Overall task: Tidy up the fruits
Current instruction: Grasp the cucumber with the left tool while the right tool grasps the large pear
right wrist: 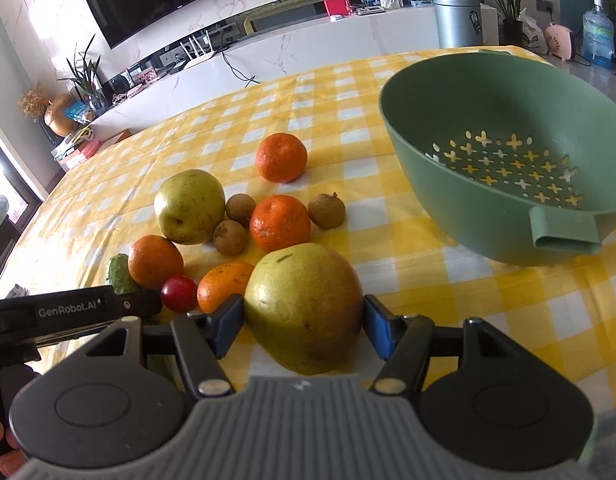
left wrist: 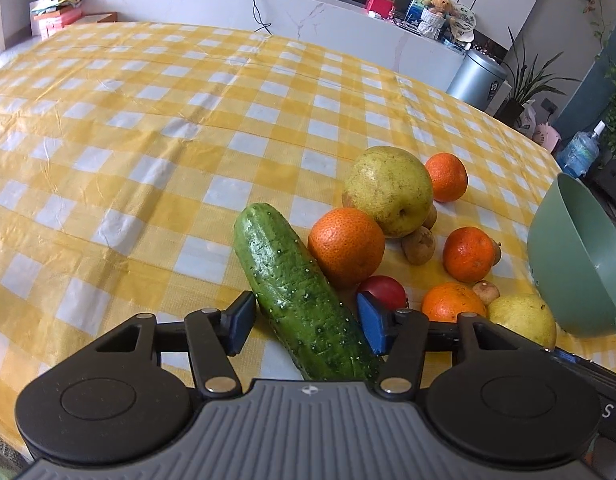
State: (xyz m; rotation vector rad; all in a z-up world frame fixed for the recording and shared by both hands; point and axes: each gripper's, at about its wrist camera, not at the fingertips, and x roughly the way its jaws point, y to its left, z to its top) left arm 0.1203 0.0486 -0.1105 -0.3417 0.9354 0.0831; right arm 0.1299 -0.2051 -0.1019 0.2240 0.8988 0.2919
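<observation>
Left wrist view: the left hand-held gripper (left wrist: 306,326) is spread wide around the cucumber (left wrist: 298,292), blue pads either side, right pad close against the skin, left pad with a sliver of cloth showing. Not pinching yet, by my read.
Cucumber position: lying flat on the table (left wrist: 148,140), left of the fruit pile, well left of the green colander (left wrist: 579,256).
Neighbours: a mandarin (left wrist: 345,246) touches the cucumber's right flank; a cherry tomato (left wrist: 381,292) sits just behind the right pad.
Left-side risk: closing here could shove the mandarin or nip the tomato, and a long smooth cucumber gripped near one end may swivel.
Right wrist view: the right hand-held gripper (right wrist: 304,328) stands open around the near pear (right wrist: 304,308), pads at or almost at its sides; I cannot tell whether they press.
Pear position: front-left of the colander (right wrist: 503,168), which is empty and tilted toward the pile.
Right-side risk: the pear is broad and rounded, so a shallow grip could squirt it forward into the mandarins (right wrist: 280,222) and longans (right wrist: 230,238).
Shared risk: the left gripper's body crosses close to the left of the pear, so both lifting together could clash.
</observation>
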